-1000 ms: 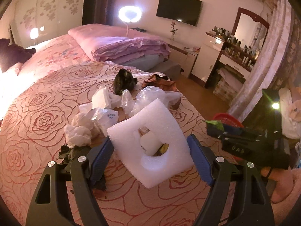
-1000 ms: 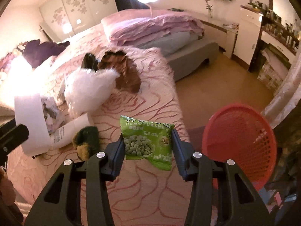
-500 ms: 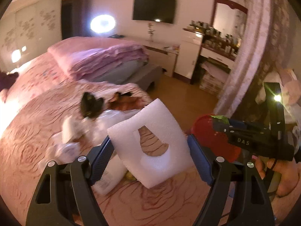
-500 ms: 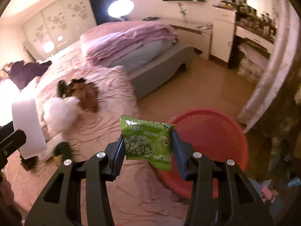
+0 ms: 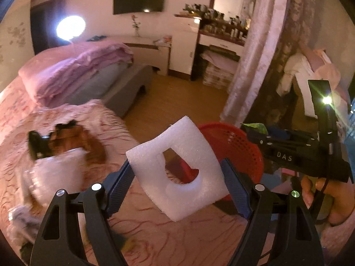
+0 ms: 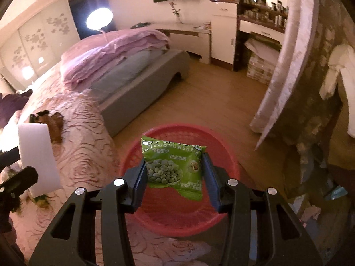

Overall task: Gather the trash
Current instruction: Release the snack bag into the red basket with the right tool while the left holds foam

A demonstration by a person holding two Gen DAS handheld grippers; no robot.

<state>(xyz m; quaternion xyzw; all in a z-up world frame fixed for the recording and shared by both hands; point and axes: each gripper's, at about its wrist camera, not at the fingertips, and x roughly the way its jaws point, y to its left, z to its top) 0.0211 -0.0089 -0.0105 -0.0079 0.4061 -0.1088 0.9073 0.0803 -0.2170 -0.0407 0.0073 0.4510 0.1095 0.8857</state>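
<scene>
Left wrist view: the left gripper (image 5: pixel 177 177) stands wide, both pads clamped on the edges of a white foam piece (image 5: pixel 177 173) with a cut-out hole, tilted at frame centre. Behind it, right of centre, sits the red basket (image 5: pixel 239 146); the pink bedspread (image 5: pixel 66 133) fills the lower left.

Right wrist view: the right gripper (image 6: pixel 174 173) is narrow, pinching a green snack packet (image 6: pixel 173 166) between its pads, dead centre, directly over the red basket (image 6: pixel 137 155).

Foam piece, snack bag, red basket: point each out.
foam piece (image 5: pixel 188 190), left wrist view, lower band under the cutout.
snack bag (image 6: pixel 175 155), right wrist view, front panel.
red basket (image 6: pixel 177 226), right wrist view, near rim.
</scene>
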